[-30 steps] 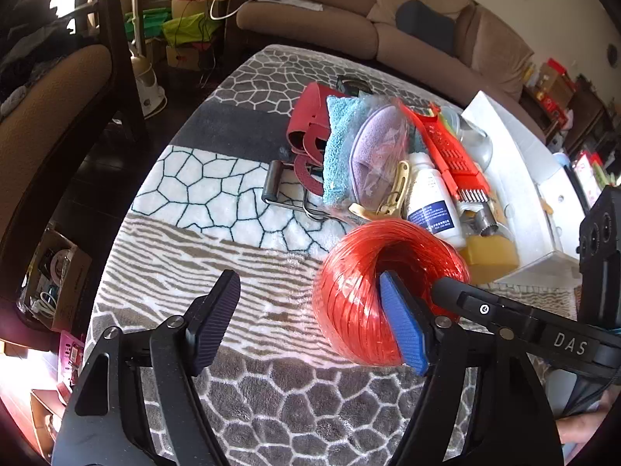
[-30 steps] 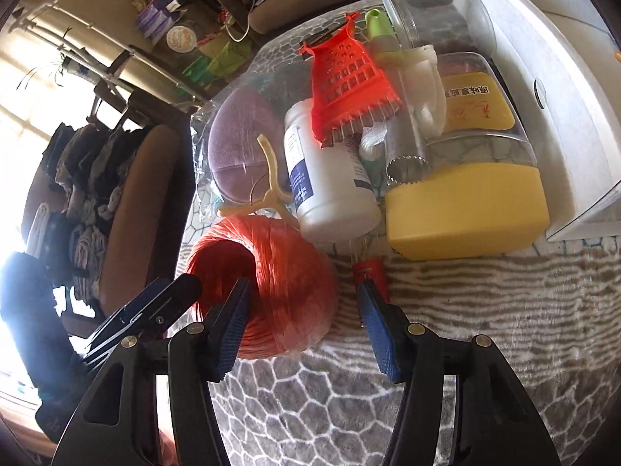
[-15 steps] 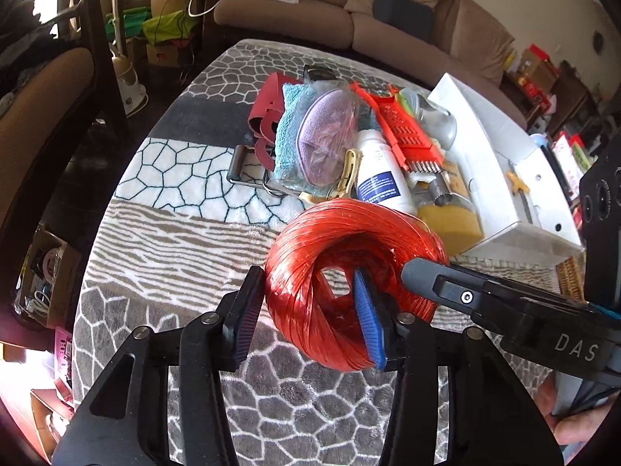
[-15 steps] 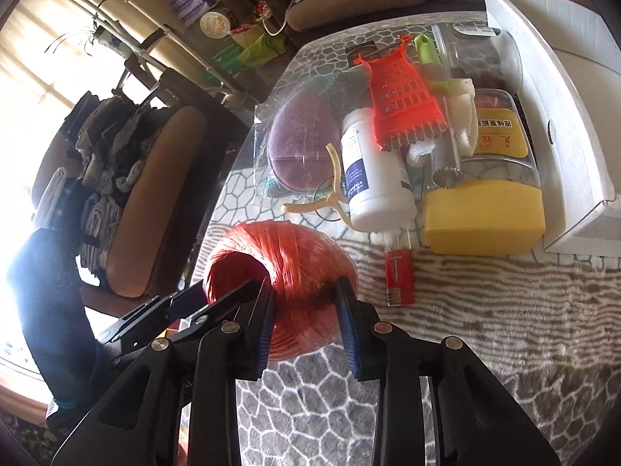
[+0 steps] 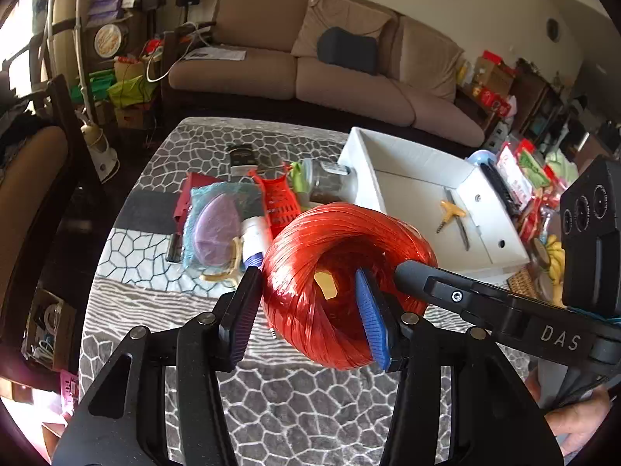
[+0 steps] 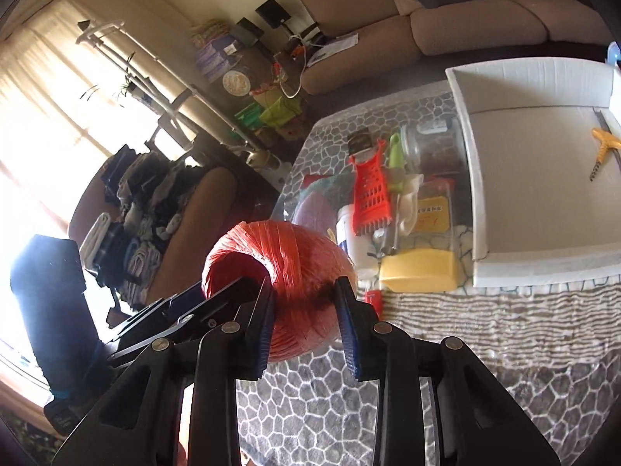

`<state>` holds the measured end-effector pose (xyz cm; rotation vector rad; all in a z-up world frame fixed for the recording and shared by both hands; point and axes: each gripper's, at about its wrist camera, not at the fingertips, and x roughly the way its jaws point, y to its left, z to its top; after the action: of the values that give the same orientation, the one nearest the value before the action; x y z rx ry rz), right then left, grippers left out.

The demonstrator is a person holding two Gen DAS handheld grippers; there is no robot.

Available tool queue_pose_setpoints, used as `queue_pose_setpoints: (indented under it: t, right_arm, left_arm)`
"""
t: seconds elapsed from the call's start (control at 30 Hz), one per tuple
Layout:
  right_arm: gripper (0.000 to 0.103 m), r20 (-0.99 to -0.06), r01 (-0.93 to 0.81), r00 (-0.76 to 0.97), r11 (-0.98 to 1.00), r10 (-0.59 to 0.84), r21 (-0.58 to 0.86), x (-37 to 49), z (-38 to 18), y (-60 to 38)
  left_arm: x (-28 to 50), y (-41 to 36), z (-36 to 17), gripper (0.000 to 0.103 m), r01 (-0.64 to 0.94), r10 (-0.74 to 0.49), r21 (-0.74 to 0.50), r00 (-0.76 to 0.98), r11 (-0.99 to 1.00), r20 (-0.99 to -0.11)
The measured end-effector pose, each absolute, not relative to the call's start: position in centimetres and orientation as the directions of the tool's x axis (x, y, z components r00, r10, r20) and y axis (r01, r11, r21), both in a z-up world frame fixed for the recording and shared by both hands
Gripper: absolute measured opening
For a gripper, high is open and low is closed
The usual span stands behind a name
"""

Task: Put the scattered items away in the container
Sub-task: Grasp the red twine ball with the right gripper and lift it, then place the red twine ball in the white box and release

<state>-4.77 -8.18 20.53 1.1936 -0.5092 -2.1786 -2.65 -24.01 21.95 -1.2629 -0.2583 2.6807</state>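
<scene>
Red twine ball (image 5: 341, 279) is clamped by left tongs (image 5: 310, 310) and right tongs (image 6: 306, 322), raised above the table (image 5: 295, 407), near the white box (image 5: 423, 194).

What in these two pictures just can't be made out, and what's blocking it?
- Left wrist view: the red twine ball hides the yellow block and most of the white bottle.
- Left wrist view: bottom of the right tool is cut off by the edge.
- Right wrist view: print on the yellow label is too small to read.
- Right wrist view: the white box is cut off at the right edge.
</scene>
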Motion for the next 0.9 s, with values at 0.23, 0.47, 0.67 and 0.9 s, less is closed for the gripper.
queue_pose_setpoints:
  t: [0.23, 0.47, 0.67, 0.9]
  right_arm:
    - [0.03, -0.603, 0.251, -0.502, -0.772, -0.62, 0.584, -6.9, 21.9, 0.5]
    - [0.03, -0.61, 0.149, -0.543, -0.782, -0.576, 0.606, -10.2, 19.2, 7.7]
    - [0.03, -0.623, 0.076, -0.523, -0.759, -0.582, 0.646, -13.8, 14.7, 10.9]
    - [0.03, -0.701, 0.004, -0.417, -0.772, -0.579, 0.635, -17.6, 9.4, 10.2]
  left_arm:
    - [-7.1, -14.6, 22.1, 0.049, -0.176, 0.282, -0.221, -0.605, -0.959, -0.745]
    - [-12.1, -7.8, 19.0, 0.049, -0.233, 0.317, -0.223, -0.547, -0.947, -0.775]
    - [-15.7, -6.2, 14.6, 0.049, -0.214, 0.302, -0.222, -0.499, -0.951, -0.812]
    - [-17.3, -7.1, 10.4, 0.046, -0.191, 0.271, -0.206, -0.449, -0.96, -0.851]
